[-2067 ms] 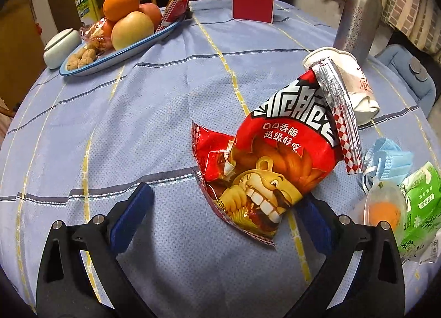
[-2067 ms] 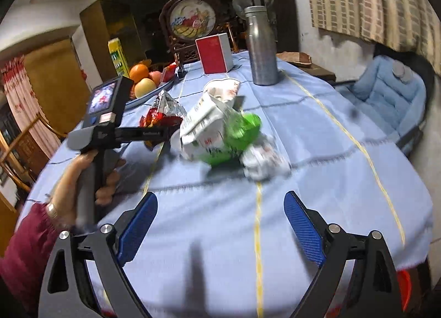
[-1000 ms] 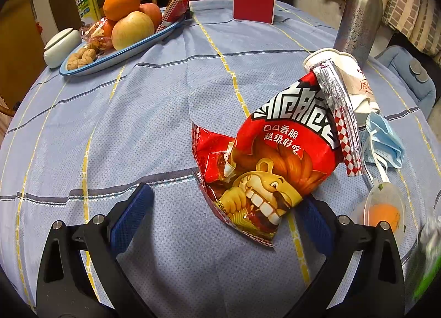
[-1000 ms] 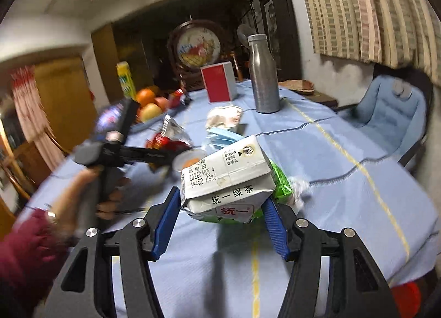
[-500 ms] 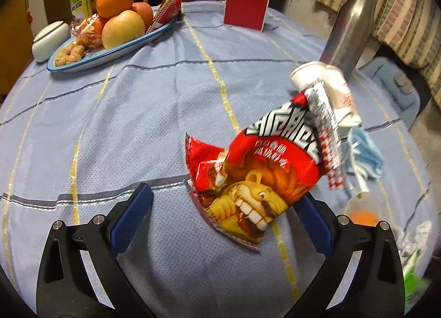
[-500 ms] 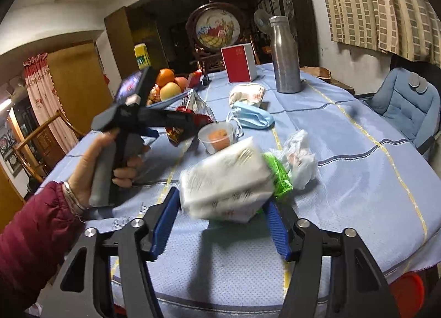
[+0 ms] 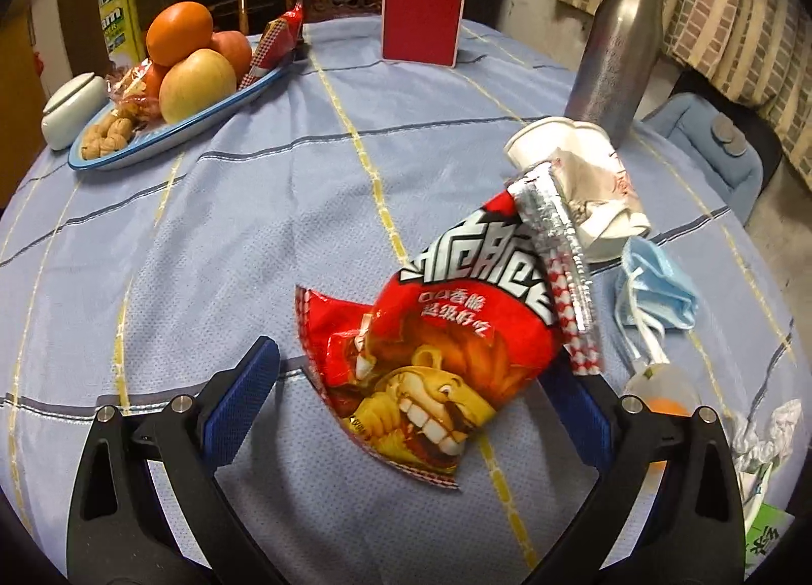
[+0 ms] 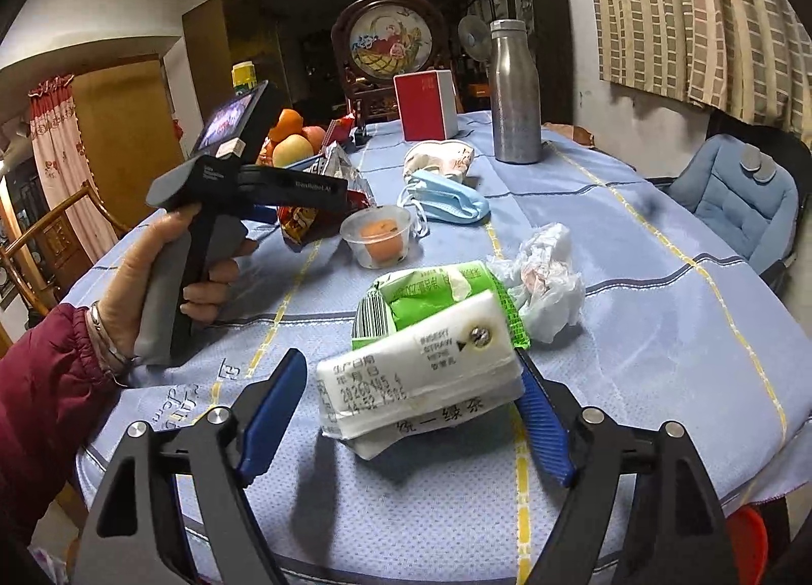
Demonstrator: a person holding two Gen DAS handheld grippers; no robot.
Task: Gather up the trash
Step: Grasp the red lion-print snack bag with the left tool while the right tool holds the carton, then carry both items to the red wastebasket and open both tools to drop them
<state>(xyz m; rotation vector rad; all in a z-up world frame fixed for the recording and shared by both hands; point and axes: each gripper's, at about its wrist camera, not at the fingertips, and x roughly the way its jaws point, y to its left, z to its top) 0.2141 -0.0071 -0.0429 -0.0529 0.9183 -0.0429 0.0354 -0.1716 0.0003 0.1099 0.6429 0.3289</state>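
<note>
A red snack bag (image 7: 446, 331) stands crumpled on the blue tablecloth (image 7: 213, 230). It sits between the fingers of my left gripper (image 7: 408, 362), whose jaws are closing; the left pad is still apart from the bag. A crushed green-and-white tea carton (image 8: 421, 356) lies on the cloth between the fingers of my right gripper (image 8: 408, 356). Those jaws are opening, and the left pad stands clear of the carton. Other trash lies nearby: a blue face mask (image 8: 446, 199), a jelly cup (image 8: 378, 235), a crumpled paper cup (image 8: 439, 156) and a crumpled white wrap (image 8: 545, 275).
A steel bottle (image 7: 616, 42) and a red box (image 7: 424, 9) stand at the back. A fruit plate (image 7: 167, 133) and a white jar (image 7: 71, 108) are at the back left. A person's hand (image 8: 167, 275) holds the left gripper. A blue chair (image 8: 736, 199) stands at the table's right.
The right gripper, earlier shut on the tea carton, has spread its fingers, and the carton now rests on the cloth beside the white wrap. The left fingers have come slightly closer around the snack bag.
</note>
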